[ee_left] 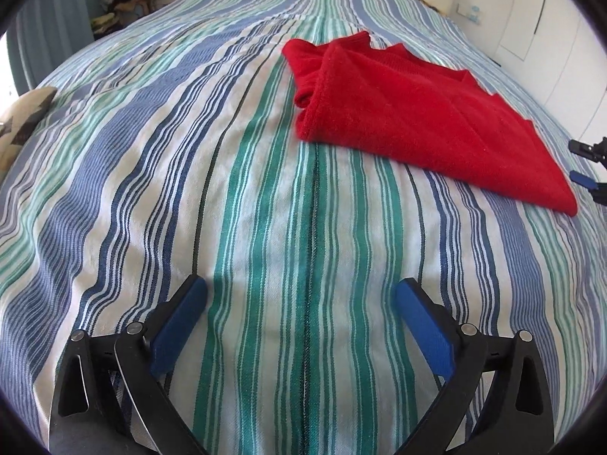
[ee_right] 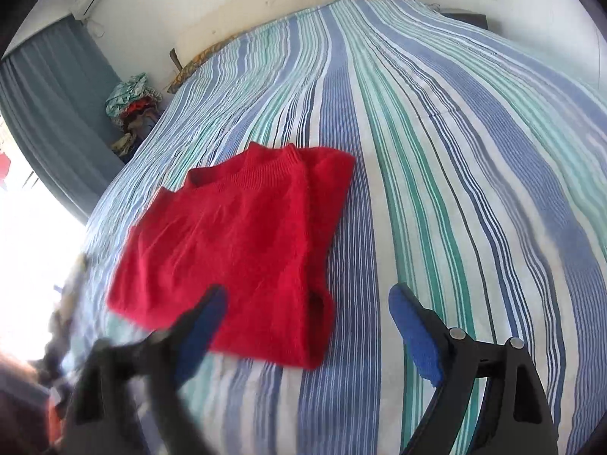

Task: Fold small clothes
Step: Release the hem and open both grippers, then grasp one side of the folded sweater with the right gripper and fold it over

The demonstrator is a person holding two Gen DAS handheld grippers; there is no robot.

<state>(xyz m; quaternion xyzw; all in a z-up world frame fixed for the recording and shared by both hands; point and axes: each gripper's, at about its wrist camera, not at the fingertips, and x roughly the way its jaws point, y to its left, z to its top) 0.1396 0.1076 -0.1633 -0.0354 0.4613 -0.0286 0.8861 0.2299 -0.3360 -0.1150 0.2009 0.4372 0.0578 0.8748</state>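
Left wrist view: the left gripper (ee_left: 301, 299) is seen with jaws spread wide, nothing between the blue pads (ee_left: 178, 326); only the striped bedspread (ee_left: 151, 174) is framed between them. The red sweater (ee_left: 425, 117) is laid folded on the bedspread, up and to the right of this gripper, well apart from it. Several layers are stacked, with ribbed edges shown at the far side and a rolled fold at the left end. The right gripper's fingertips (ee_left: 582, 178) are glimpsed at the right edge of this view, just beside the sweater's near right corner, not touching as far as can be told.

Right wrist view: the right gripper (ee_right: 307, 303) is also held wide apart, nothing pinched. Its left finger (ee_right: 201, 326) is blurred and overlaps the sweater's (ee_right: 235, 242) near edge in the picture; whether cloth is touched cannot be told. The right finger (ee_right: 413, 330) is over bare bedspread (ee_right: 474, 197). The sweater's near right corner is placed between the two fingers in the picture, flat on the bed.

A cream headboard cushion (ee_right: 273, 3) is seen at the far end of the bed, a grey curtain (ee_right: 49, 113) at the left, and a heap of mixed clothes (ee_right: 131, 110) beside the bed. White cupboard doors (ee_left: 538, 19) are seen at the upper right in the left wrist view.
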